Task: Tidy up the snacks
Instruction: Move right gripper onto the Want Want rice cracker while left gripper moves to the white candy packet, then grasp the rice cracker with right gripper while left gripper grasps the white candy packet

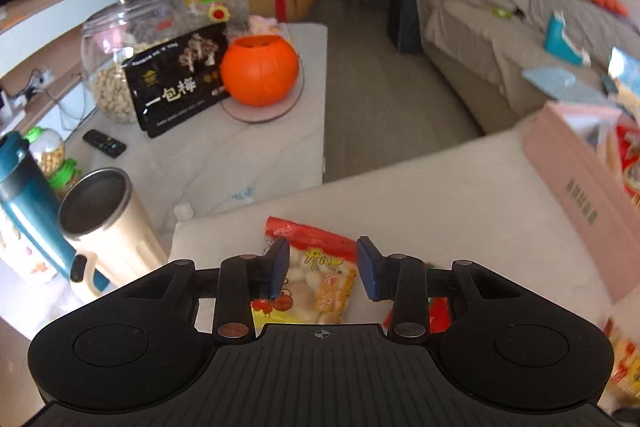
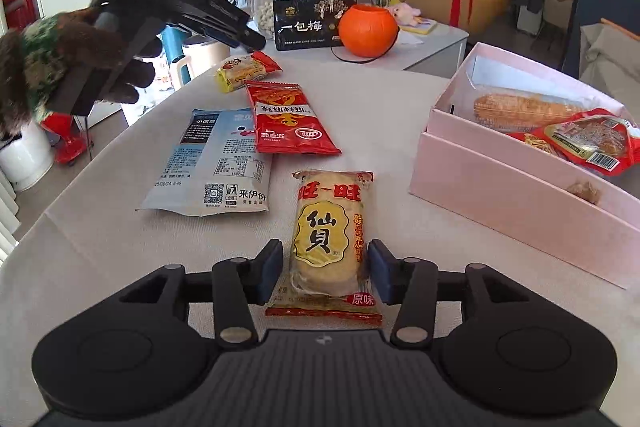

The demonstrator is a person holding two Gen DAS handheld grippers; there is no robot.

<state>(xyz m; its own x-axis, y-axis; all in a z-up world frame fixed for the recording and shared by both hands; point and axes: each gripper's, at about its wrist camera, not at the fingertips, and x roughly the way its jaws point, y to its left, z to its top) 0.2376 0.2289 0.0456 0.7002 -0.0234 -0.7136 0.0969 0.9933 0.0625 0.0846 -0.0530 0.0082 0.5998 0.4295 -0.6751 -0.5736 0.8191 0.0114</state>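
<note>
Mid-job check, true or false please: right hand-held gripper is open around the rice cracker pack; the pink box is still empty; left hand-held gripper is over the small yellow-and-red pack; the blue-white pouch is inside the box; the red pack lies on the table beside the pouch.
1. The right hand-held gripper is open around the rice cracker pack. True.
2. The pink box is empty. False: it already holds snacks.
3. The left hand-held gripper is over the small pack. True.
4. The pouch is in the box. False: it lies on the table.
5. The red pack lies on the table beside the pouch. True.
</note>
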